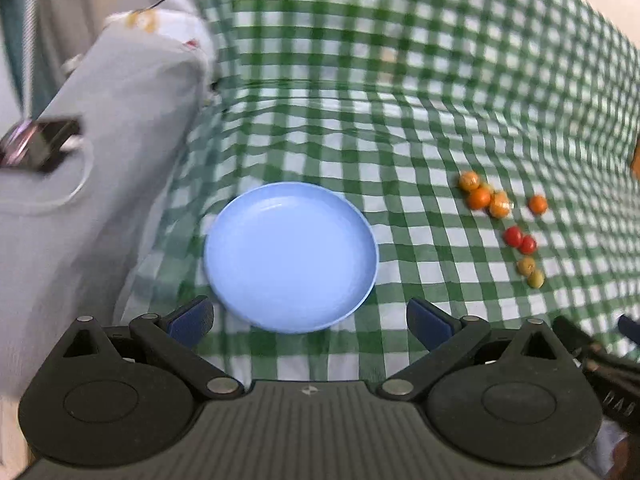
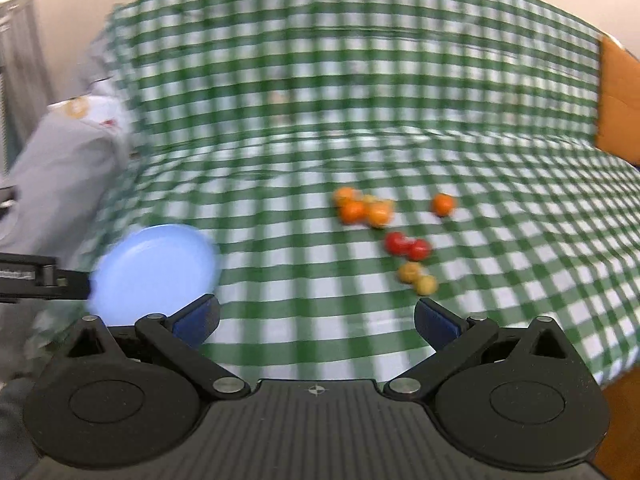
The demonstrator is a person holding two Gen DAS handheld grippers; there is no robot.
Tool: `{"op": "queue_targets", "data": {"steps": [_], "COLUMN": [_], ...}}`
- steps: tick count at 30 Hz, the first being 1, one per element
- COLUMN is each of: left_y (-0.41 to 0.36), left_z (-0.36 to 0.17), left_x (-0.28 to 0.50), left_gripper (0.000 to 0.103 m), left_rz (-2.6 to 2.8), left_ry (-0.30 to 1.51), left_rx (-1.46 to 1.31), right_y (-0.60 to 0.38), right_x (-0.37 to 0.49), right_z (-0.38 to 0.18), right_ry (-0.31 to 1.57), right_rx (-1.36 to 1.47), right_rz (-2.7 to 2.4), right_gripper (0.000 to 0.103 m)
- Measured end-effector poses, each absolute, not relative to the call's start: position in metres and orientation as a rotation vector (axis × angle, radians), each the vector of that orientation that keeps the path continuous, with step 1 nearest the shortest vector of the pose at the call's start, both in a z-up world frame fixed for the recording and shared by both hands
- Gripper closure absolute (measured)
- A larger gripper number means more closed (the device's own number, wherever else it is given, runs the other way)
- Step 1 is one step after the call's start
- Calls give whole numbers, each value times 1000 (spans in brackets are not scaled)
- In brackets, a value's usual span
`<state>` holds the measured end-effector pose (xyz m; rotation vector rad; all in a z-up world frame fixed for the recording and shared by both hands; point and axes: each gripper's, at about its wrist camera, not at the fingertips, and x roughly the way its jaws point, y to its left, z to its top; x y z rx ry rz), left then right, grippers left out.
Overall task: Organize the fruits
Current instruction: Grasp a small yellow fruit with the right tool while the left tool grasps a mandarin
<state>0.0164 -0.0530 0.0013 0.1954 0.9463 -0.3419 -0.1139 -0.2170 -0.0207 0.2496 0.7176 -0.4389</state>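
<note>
A light blue plate [image 1: 292, 256] lies bare on the green checked cloth, just beyond my left gripper [image 1: 310, 320], which is open and holds nothing. To its right sit small fruits: several orange ones [image 1: 479, 199], two red ones [image 1: 513, 236] and two yellow-green ones [image 1: 526, 266]. In the blurred right wrist view my right gripper [image 2: 316, 320] is open and holds nothing, with the yellow fruits [image 2: 425, 285], red fruits [image 2: 396, 243] and orange fruits [image 2: 353, 211] ahead of it. The plate [image 2: 154, 266] is at the left there.
The green checked cloth [image 1: 400, 100] covers the surface and rises at the back. A grey fabric-covered object [image 1: 120, 120] stands at the left, with a dark device [image 1: 40, 144] on it. An orange-brown panel [image 2: 618, 100] shows at the right edge. The other gripper's arm [image 2: 40, 276] reaches in from the left.
</note>
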Motion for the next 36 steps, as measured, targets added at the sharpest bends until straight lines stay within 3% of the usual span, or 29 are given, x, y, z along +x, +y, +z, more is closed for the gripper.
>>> {"op": "queue_targets", "data": {"steps": [16, 27, 31, 32, 33, 34, 35, 36], "left_y": [-262, -340, -353, -353, -354, -355, -357, -357], "left_z": [-103, -150, -155, -154, -154, -156, -158, -159], "left_x": [107, 151, 162, 163, 164, 165, 166, 164], "left_gripper": [0, 0, 1, 10, 33, 44, 64, 69], "left_rz": [-553, -619, -682, -691, -696, -696, -710, -704], "left_ry": [914, 952, 1003, 1002, 1013, 1047, 1096, 1095], "left_rx": [464, 486, 437, 410, 392, 393, 397, 407], "right_y": [-373, -386, -385, -384, -384, -384, -383, -383], "right_x": [-57, -50, -47, -47, -47, -48, -48, -48], "right_z": [-174, -197, -192, -190, -191, -191, -191, -190], "right_ry": [861, 774, 747, 745, 745, 740, 739, 739], "right_rx": [285, 238, 181, 172, 174, 179, 178, 171], "right_rz": [-624, -577, -545, -531, -515, -510, -505, -497], "right_gripper": [3, 4, 34, 42, 45, 50, 63, 70]}}
